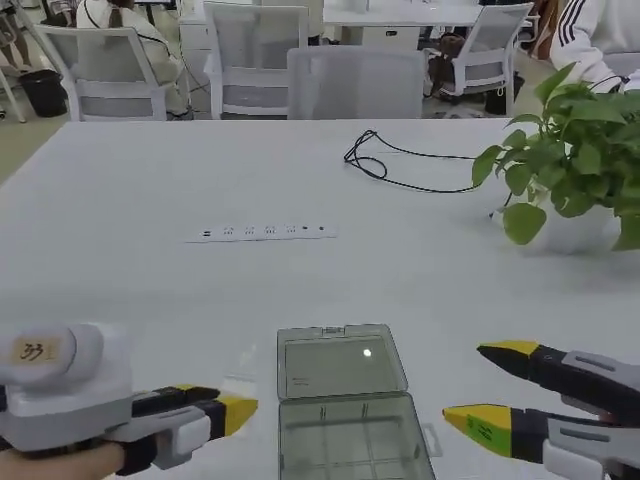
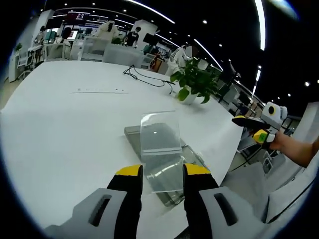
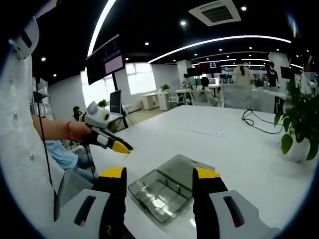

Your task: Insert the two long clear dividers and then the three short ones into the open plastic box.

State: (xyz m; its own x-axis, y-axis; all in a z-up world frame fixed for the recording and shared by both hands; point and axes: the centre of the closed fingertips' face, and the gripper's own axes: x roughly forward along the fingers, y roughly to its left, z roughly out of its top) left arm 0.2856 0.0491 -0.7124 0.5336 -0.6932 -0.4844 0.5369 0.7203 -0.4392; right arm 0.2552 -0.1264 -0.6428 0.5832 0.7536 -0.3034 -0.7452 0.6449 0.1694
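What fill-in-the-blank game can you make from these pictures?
The left gripper holds a clear ____.
The box is ____, not shut.
The plant has ____ leaves.
The right gripper holds ____.
Missing words: divider; open; green; nothing.

You're in an open-plan office: mesh chairs [image 1: 255,55] line the top of your head view; the right gripper view shows a monitor [image 3: 116,102] at left, strip lights [image 3: 101,24] and a ceiling vent [image 3: 218,12] overhead.
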